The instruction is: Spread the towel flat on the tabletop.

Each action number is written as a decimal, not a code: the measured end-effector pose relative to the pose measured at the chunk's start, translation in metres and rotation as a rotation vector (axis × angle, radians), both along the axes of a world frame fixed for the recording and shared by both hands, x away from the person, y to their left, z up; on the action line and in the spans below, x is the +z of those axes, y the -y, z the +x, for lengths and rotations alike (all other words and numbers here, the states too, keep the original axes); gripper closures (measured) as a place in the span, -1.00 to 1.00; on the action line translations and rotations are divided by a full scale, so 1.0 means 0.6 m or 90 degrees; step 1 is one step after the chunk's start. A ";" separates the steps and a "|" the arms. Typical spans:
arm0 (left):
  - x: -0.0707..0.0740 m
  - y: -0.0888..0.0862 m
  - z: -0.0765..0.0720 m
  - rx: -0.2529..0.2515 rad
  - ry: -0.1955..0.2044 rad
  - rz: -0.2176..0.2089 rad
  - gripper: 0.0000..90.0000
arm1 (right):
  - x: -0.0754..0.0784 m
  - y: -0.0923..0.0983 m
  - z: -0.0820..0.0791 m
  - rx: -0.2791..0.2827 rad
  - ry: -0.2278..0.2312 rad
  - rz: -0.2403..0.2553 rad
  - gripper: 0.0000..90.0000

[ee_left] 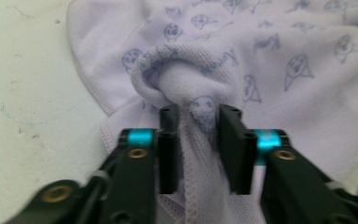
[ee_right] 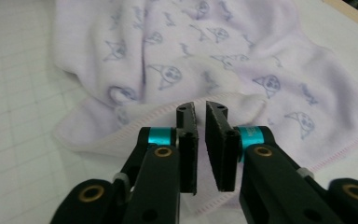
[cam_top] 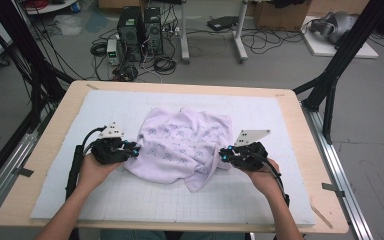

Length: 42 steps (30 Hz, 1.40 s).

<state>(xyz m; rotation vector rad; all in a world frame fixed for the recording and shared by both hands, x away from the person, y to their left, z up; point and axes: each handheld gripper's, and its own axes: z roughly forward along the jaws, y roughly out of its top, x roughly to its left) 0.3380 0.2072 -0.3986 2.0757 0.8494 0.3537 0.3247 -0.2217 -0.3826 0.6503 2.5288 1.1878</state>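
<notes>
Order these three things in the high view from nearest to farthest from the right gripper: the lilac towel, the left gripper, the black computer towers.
1. lilac towel, right beside the right gripper.
2. left gripper, across the towel.
3. black computer towers, on the floor behind the table.

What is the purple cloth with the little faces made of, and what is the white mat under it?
Cloth: looks like soft terry towelling, matte, with a nubby looped surface and stitched hem. Mat: probably thin foam or felt, matte white, printed with a faint grid.
</notes>
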 end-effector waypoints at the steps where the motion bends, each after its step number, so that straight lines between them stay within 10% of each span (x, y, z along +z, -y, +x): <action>1: 0.006 -0.003 -0.004 -0.001 0.010 -0.010 0.36 | 0.002 -0.001 -0.004 0.006 -0.002 0.009 0.76; 10: 0.010 -0.007 -0.030 -0.042 0.030 0.005 0.10 | -0.002 -0.050 -0.029 0.067 -0.035 0.039 0.34; 16: -0.047 0.008 -0.024 -0.075 -0.025 0.055 0.22 | -0.062 -0.101 -0.041 0.076 -0.071 -0.018 0.28; 21: -0.064 0.013 -0.024 -0.077 -0.022 0.060 0.53 | -0.094 -0.120 -0.041 0.083 -0.087 -0.063 0.33; 27: -0.058 0.012 -0.031 -0.081 -0.021 0.066 0.79 | -0.095 -0.112 -0.036 0.100 -0.093 -0.049 0.91; 34: -0.027 -0.004 -0.051 -0.072 0.005 0.029 0.81 | -0.085 -0.098 -0.036 0.121 -0.086 -0.054 0.96; 42: 0.016 -0.002 -0.111 -0.103 0.029 0.007 0.80 | -0.022 -0.028 -0.080 0.126 -0.047 0.014 0.96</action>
